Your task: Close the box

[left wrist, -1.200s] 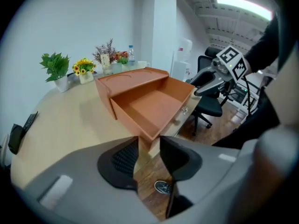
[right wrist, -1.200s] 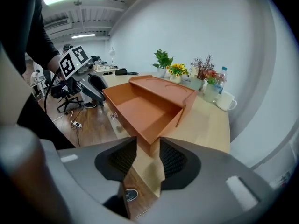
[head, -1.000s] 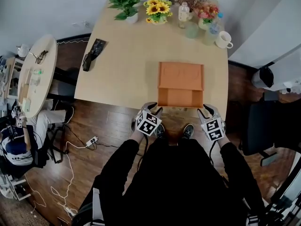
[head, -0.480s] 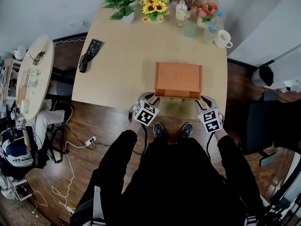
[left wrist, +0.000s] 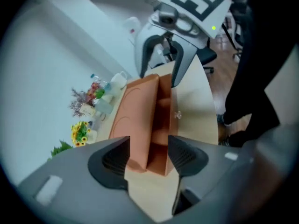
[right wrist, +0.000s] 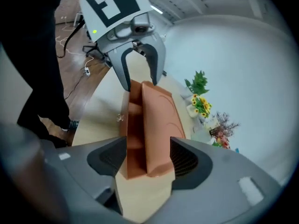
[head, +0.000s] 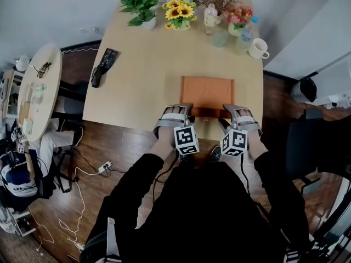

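Orange box (head: 207,93) sits at the near edge of the wooden table (head: 140,59). In the head view its lid lies flat over the base and the contents are hidden. The left gripper (head: 175,108) is at the box's near-left corner and the right gripper (head: 237,109) at its near-right corner, both over the front edge.

Along the far edge of the table:
- a pot with a green plant (head: 138,4)
- a vase of sunflowers (head: 179,12)
- a bottle (head: 210,15)
- a glass (head: 221,36), fill level can't be told
- a vase of pink flowers (head: 238,18)
- a white mug (head: 257,48), inside not visible

A black handset-like object (head: 103,67) lies near the table's left edge. A round side table (head: 46,73) stands well apart on the left.

Left gripper view: the jaws are apart and opening, with the box's corner between the pads. The pads are close to the lid face and the front face, and I see no clamping. A small metal clasp shows on the box's front. There is a dark seam between lid and base, and nothing inside can be made out. The right gripper is visible at the box's far end, straddling that corner.

Right gripper view: same picture mirrored. The jaws are wide and opening, with the box's corner between them and the pads not pressing it. The left gripper straddles the opposite end. The lid top shows an embossed oval line.
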